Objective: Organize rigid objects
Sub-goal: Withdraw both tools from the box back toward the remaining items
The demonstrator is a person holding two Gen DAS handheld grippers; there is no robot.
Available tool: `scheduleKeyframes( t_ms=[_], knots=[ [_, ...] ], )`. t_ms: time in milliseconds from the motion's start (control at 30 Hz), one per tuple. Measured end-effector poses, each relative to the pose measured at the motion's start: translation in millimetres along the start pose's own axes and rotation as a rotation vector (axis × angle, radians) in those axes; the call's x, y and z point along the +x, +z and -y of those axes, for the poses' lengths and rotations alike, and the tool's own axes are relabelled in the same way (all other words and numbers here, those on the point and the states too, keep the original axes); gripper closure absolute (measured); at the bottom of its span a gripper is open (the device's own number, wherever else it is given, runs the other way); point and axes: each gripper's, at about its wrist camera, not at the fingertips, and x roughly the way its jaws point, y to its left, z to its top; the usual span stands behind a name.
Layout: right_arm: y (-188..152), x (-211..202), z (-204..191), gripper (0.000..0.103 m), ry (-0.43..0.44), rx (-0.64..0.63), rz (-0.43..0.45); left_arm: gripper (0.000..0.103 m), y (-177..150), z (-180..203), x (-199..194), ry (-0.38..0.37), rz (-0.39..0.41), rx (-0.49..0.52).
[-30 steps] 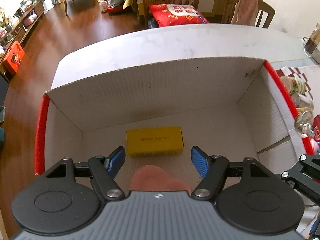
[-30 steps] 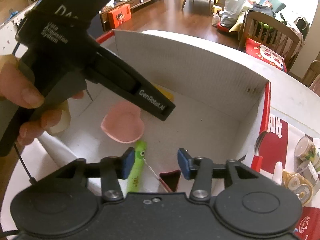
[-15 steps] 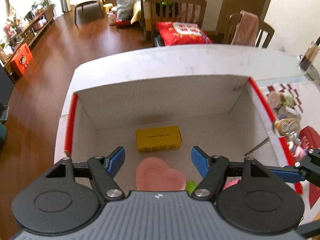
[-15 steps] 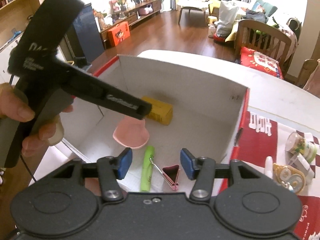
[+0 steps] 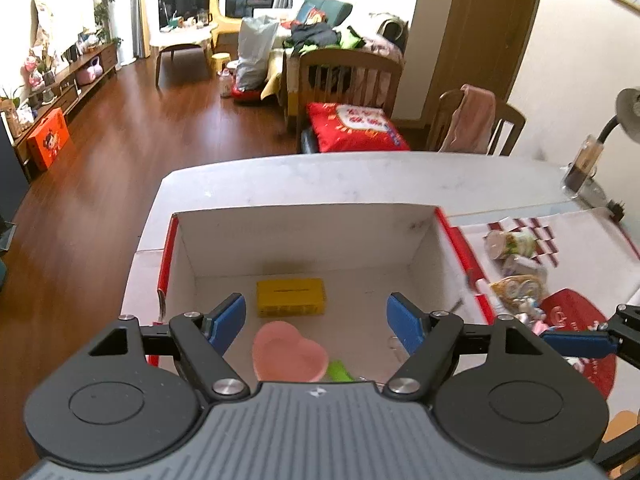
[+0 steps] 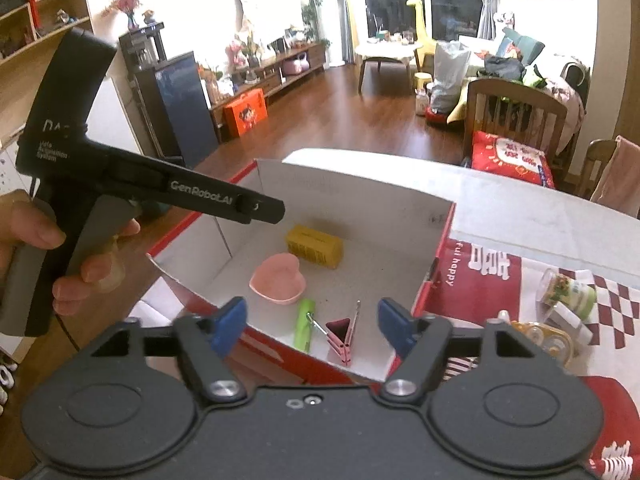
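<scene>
From the left wrist, the left gripper point(image 5: 316, 322) is hanging above an open cardboard box point(image 5: 304, 236) with white corrugated walls and red edges. Its blue-padded jaws have just been opening and are standing wide apart, nothing between them. On the box floor a yellow rectangular block point(image 5: 291, 297) is lying flat, and just nearer the camera a glossy pink heart-shaped dish point(image 5: 289, 352) is sitting, with a rounded green stick point(image 5: 339, 371) peeking out beside it. The box is resting on a pale table point(image 5: 360, 178) (smooth, faintly marbled).

From the right wrist, the right gripper point(image 6: 313, 323) is hovering over the box's near corner; its jaws have just been opening too and are standing well apart, empty. Inside the box point(image 6: 400, 208) are lying the yellow block point(image 6: 315, 246), the pink heart dish point(image 6: 277, 278), the green stick point(image 6: 304, 324) and a pink binder clip point(image 6: 341, 334) with thin wire handles, all near one another. A hand point(image 6: 36, 256) is gripping the other gripper's matte black handle at left.
</scene>
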Motion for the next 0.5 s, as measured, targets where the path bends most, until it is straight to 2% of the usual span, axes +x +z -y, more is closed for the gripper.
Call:
scheduleKeyframes(
  t_ms=[67,167,367,500],
  knots=[
    [-3.9,-11.5,3.0,0.025,0.003,0.002,0.017,0.025,-3.4,5.8,-10.5,0.002,0.032,-0.002],
    [-11.1,-29.1,8.0,0.02,-0.002,0.007,0.041,0.019,-6.8,18.0,-23.5,-0.002,0.075,-0.005],
    [-28.0,-57.7,26.5,0.009,-0.016,0.025,0.081,0.018,-16.9,47.4,-41.6,-0.036,0.121,-0.007],
    [-45.3,-72.7,40.2,0.001,-0.039,0.023,0.104,0.018,-22.8,69.5,-46.7,-0.033,0.15,-0.002]
  ],
)
